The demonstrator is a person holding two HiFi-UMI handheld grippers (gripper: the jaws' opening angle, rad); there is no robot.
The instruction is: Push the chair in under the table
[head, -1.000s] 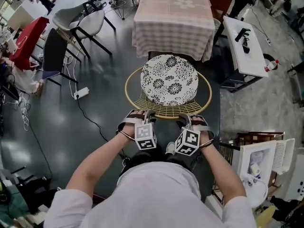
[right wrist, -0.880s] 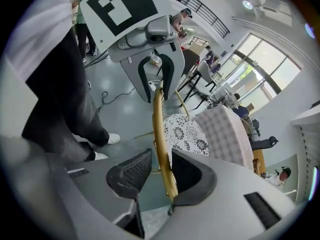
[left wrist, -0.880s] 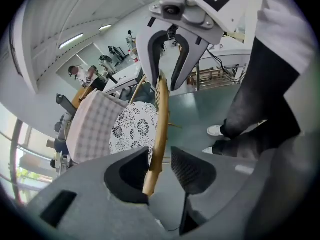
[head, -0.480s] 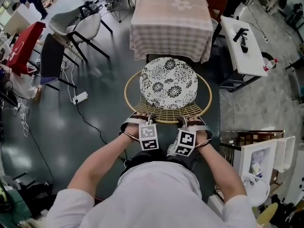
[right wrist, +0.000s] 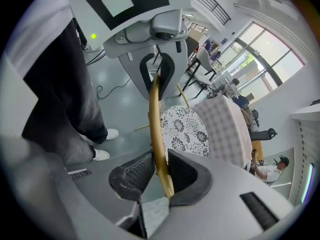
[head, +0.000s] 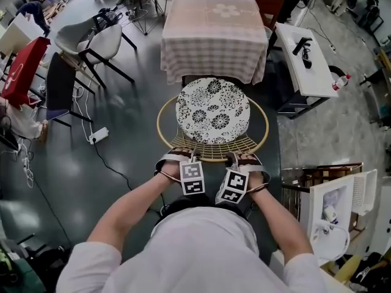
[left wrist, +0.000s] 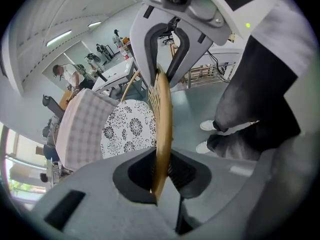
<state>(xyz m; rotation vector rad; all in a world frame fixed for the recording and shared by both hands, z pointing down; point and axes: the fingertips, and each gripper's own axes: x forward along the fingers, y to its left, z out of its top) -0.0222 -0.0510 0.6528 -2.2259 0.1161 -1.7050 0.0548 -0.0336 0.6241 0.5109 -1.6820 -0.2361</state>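
Observation:
A round wicker chair with a gold rim [head: 211, 157] and a black-and-white floral cushion [head: 212, 110] stands in front of a table under a checked cloth [head: 214, 32]. My left gripper [head: 183, 155] is at the near-left of the chair's rim. In the left gripper view its jaws [left wrist: 161, 171] are closing on the rim [left wrist: 164, 114], which runs between the pads and touches them. The right gripper [head: 239, 156] holds the near-right of the same rim. In the right gripper view it [right wrist: 159, 176] is clamped on the gold rod [right wrist: 155, 119].
A white side table [head: 305, 60] with a black tool stands right of the chair. Grey chairs [head: 91, 38] and a power strip with cable [head: 98, 135] lie to the left. White crates and a shelf [head: 333, 206] crowd the right. My feet are just behind the chair.
Both grippers have come forward and down onto the chair's near rim, and their jaws have narrowed around it. The chair has not clearly shifted toward the table.

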